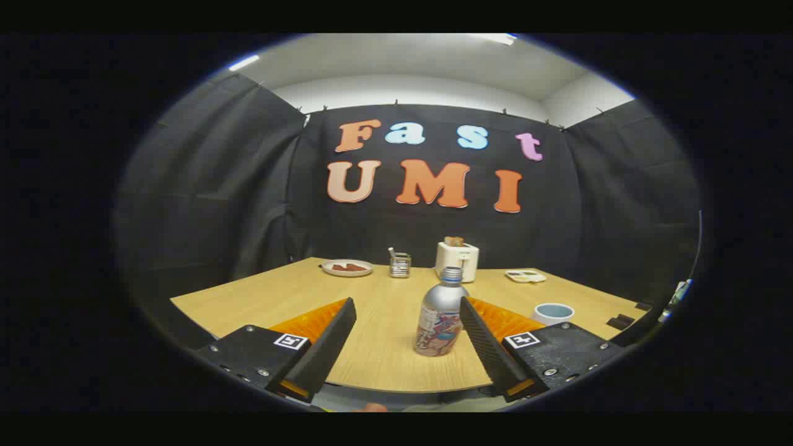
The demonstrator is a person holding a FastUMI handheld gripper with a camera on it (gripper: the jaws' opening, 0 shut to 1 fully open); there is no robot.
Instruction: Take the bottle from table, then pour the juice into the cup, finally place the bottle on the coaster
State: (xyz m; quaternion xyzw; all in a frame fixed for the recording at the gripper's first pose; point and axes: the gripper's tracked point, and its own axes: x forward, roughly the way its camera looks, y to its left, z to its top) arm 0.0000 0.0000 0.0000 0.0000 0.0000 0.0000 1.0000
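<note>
From the gripper view: gripper point(407, 306) fingers spread wide, nothing held, lined up on the bottle point(441, 313) standing upright near the table's point(260, 288) front edge, close by one finger. Cup point(553, 313) waits toward the right edge, handy for pouring I guess.

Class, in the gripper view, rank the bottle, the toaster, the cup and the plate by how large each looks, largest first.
1. bottle, standing between the open gripper fingers, nearest the camera
2. toaster
3. plate and cup: look alike, unranked

Nearness inflates the bottle.
</note>
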